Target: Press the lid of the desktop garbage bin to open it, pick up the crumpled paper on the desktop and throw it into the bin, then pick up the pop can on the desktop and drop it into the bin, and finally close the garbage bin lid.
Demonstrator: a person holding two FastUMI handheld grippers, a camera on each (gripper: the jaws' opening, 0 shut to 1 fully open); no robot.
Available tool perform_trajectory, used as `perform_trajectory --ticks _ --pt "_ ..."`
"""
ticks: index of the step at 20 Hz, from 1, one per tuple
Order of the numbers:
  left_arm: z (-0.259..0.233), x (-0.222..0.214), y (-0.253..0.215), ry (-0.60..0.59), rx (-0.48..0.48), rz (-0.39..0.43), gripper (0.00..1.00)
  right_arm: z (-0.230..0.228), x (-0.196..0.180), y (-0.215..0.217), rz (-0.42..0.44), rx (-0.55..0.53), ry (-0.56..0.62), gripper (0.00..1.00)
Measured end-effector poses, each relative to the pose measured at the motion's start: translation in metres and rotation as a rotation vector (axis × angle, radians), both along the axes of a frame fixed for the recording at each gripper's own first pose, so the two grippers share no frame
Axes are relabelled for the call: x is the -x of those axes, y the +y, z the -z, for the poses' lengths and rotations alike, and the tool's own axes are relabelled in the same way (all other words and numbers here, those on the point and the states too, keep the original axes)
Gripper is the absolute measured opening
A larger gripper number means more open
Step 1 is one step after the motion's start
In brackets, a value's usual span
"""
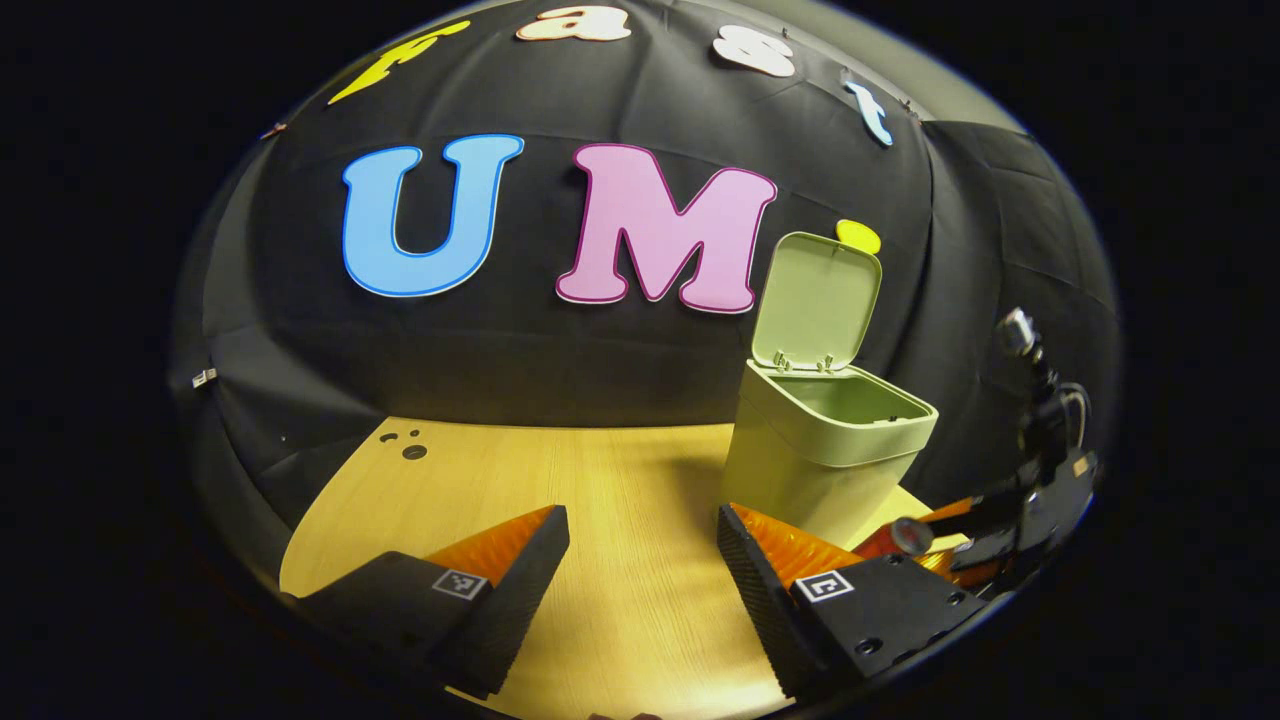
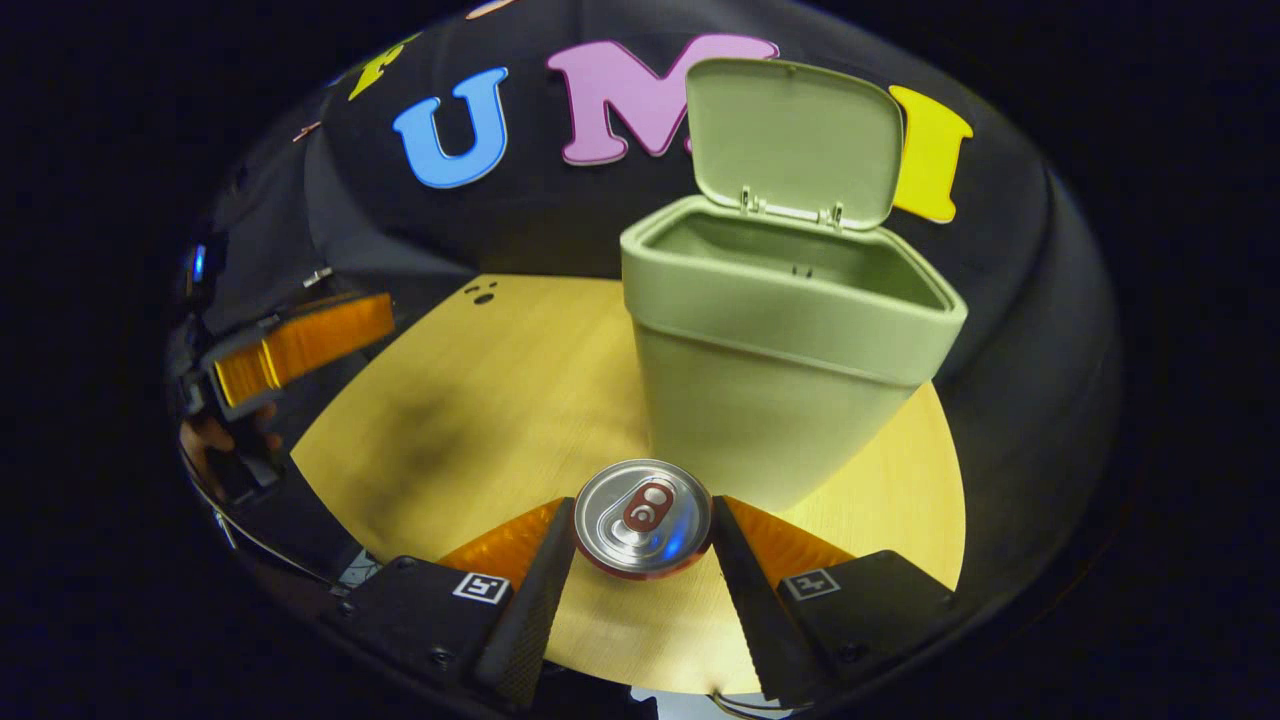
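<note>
Right now the right gripper (image 2: 642,560) has its two fingers set either side of the pop can (image 2: 642,518), the can's silver top with its red pull tab sitting squarely between them in the right gripper view; both fingers look to be up against the can's wall, so I'd call that a grip on the can, though how hard it presses I cannot tell. The can is near, just in front of the green garbage bin (image 2: 770,400), whose lid (image 2: 795,140) is tipped up and back, leaving the mouth wide open. Over in the left gripper view the left gripper (image 1: 640,550) hangs above the wooden desktop (image 1: 620,480) with its fingers spread wide and nothing between them; the bin stands to its right, and further right, low down, the other gripper shows with a bit of the red can. No crumpled paper lies on the bare desktop, so I'd judge the can is the step in hand. As for handling: a thin aluminium can, likely light if empty, smooth and a touch slippery, and its wall dents under a hard squeeze. Mid-body across the round wall, as it's flanked now, is the sensible hold, firm but not crushing, kept upright so it clears the bin's rim.
</note>
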State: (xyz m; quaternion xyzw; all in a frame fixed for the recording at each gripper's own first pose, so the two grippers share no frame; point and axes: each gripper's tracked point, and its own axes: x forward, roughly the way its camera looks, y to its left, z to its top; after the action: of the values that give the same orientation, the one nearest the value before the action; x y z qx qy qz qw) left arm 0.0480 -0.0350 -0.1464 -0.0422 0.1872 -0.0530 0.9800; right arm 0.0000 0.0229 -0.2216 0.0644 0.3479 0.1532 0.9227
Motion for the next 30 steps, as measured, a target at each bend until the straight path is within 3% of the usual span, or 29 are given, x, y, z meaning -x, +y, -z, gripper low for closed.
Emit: perform_trajectory --ticks 7,11,13,15,16,17,20,30 --pt "0.001 -0.002 -0.003 0.004 0.001 0.009 0.96 -0.100 -0.026 -0.009 -0.004 -0.069 -0.146 0.83" --pt "0.000 0.001 -0.003 0.002 0.001 0.009 0.96 -0.149 -0.056 -0.022 0.044 -0.120 -0.251 0.83" --pt "0.001 0.003 -0.002 0.003 0.001 0.008 0.96 -0.160 -0.076 -0.038 0.076 -0.095 -0.295 0.83" --pt "0.001 0.005 -0.001 0.005 0.001 0.003 0.96 -0.161 -0.094 -0.049 0.100 -0.062 -0.307 0.83" --pt "0.001 0.007 0.001 0.006 0.001 0.000 0.96 -0.159 -0.101 -0.052 0.112 -0.058 -0.306 0.78" --pt "0.000 0.007 0.001 0.006 0.002 -0.004 0.96 -0.154 -0.109 -0.055 0.122 -0.056 -0.291 0.83" --pt "0.001 0.010 0.004 0.007 0.002 -0.012 0.96 -0.135 -0.126 -0.061 0.142 -0.037 -0.247 0.83" --pt "0.005 0.013 0.003 0.012 -0.001 -0.012 0.96 -0.068 -0.151 -0.047 0.108 -0.001 -0.031 0.83"
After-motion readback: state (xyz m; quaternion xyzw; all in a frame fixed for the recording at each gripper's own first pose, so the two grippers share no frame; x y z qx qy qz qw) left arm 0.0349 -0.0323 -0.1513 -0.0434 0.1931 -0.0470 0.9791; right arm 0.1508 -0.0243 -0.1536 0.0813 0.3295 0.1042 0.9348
